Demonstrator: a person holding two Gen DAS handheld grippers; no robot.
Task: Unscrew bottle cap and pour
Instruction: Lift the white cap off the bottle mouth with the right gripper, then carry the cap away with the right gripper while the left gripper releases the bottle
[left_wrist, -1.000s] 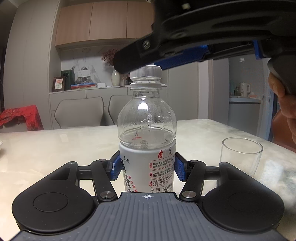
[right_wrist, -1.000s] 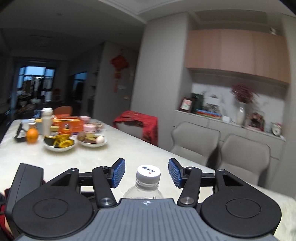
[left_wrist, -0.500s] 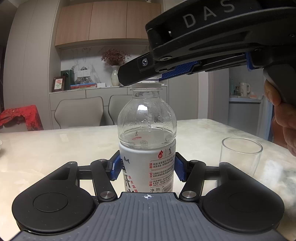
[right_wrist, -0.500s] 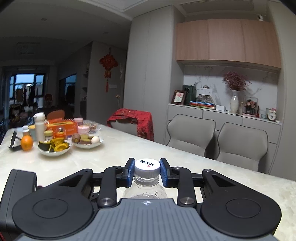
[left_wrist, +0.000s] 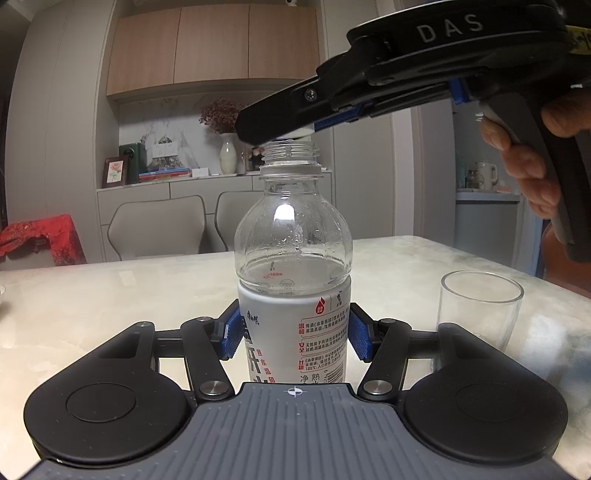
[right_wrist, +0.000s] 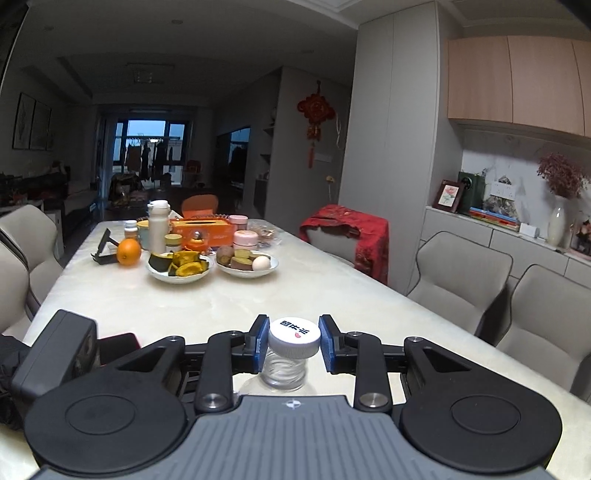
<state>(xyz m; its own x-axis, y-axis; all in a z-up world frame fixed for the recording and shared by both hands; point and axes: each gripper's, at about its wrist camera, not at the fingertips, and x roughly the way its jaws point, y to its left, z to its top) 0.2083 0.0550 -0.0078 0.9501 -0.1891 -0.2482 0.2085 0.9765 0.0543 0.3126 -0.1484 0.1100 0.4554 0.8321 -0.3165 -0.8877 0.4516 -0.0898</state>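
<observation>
A clear plastic water bottle with a white label stands upright on the marble table, about half full. My left gripper is shut on its labelled body. The bottle's threaded neck is bare. Just above the neck, my right gripper is shut on the white cap, lifted off the threads and tilted a little. In the left wrist view the right gripper comes in from the upper right, held by a person's hand. An empty drinking glass stands to the right of the bottle.
At the table's far end sit two bowls of food, an orange, a white flask, an orange tissue box and small jars. Grey chairs line the table's side, one draped in red cloth.
My right gripper closed on the cap, turned it and lifted it off the neck, whose threads now show. The left gripper and the bottle stayed put.
</observation>
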